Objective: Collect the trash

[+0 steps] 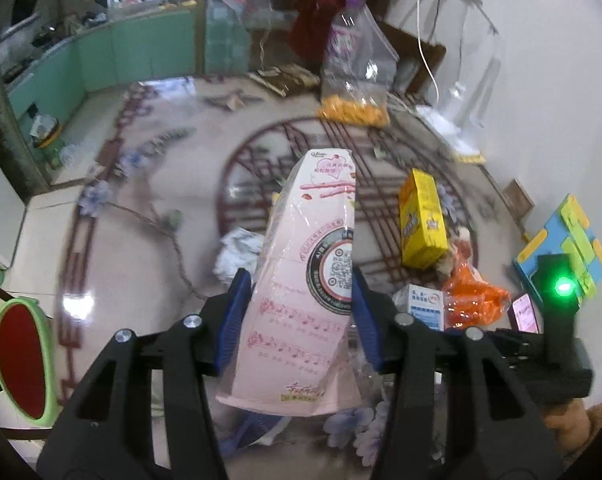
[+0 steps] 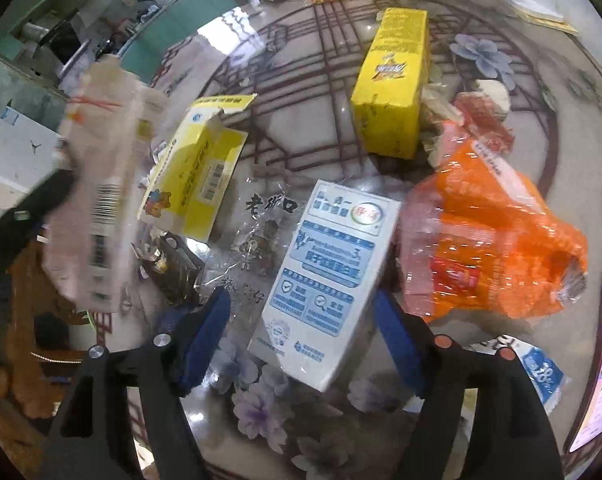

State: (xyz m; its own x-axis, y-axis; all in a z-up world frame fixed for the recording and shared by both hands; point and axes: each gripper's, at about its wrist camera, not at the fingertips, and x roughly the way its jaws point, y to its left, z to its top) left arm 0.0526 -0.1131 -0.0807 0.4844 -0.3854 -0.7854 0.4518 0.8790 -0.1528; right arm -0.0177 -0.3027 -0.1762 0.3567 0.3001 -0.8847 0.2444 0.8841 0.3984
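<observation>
Pink carton point(image 1: 305, 280) is clamped in the left claw point(image 1: 301, 312), lifted off the bench point(image 1: 141, 240). Right claw point(image 2: 301, 336) is held wide, w/ the white-blue box point(image 2: 325, 280) lying betw. its fingers, long axis running fwd, slightly tilted.

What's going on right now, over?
Left tool clamped on pink box. Right tool open around white box. Orange wrapper crowds its right.
</observation>
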